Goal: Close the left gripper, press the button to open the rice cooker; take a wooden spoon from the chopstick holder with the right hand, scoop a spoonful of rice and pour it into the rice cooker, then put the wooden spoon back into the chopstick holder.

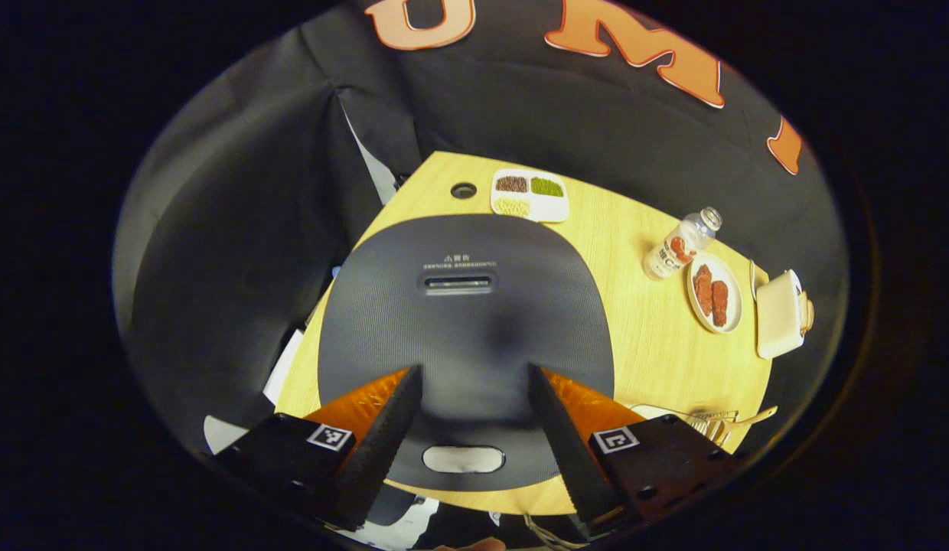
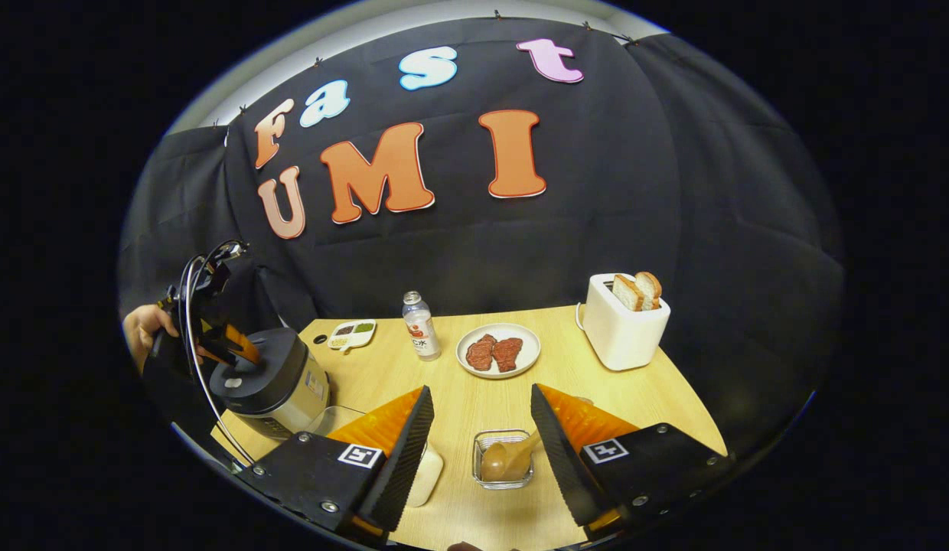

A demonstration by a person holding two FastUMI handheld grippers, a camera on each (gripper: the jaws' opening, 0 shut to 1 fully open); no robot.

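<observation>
Rice cooker (image 1: 465,329) sits at the near left end of the wooden bench (image 1: 643,337), lid down, its dark ribbed top facing up at the left gripper (image 1: 474,425), which hangs right above it with its two fingers spread wide. The pale oval button (image 1: 464,459) on the lid lies between the fingertips, and whether anything touches it cannot be told. In the right gripper view the cooker (image 2: 272,383) shows from the side, dark lid over a cream body, with the left gripper (image 2: 229,348) over it held by a hand (image 2: 141,329).

The wooden spoon (image 2: 509,458) lies with its bowl in a small clear glass dish (image 2: 503,459) near the front edge of the bench, handle slanting up to the right. The right gripper (image 2: 478,436) hangs above and short of it, fingers spread and holding nothing; the dish sits in the gap between them. Just beside the left finger stands one pale rounded container (image 2: 427,474), partly hidden.

Farther back are one divided tray (image 1: 529,194) with three fillings (brown, green, yellowish), one clear bottle (image 2: 420,326) standing upright, one white plate (image 2: 498,350) carrying two dark red pieces, and one white toaster (image 2: 624,321) with two slices of bread standing in it. A wire rack (image 1: 708,421) shows at the bench edge in the left gripper view.
</observation>
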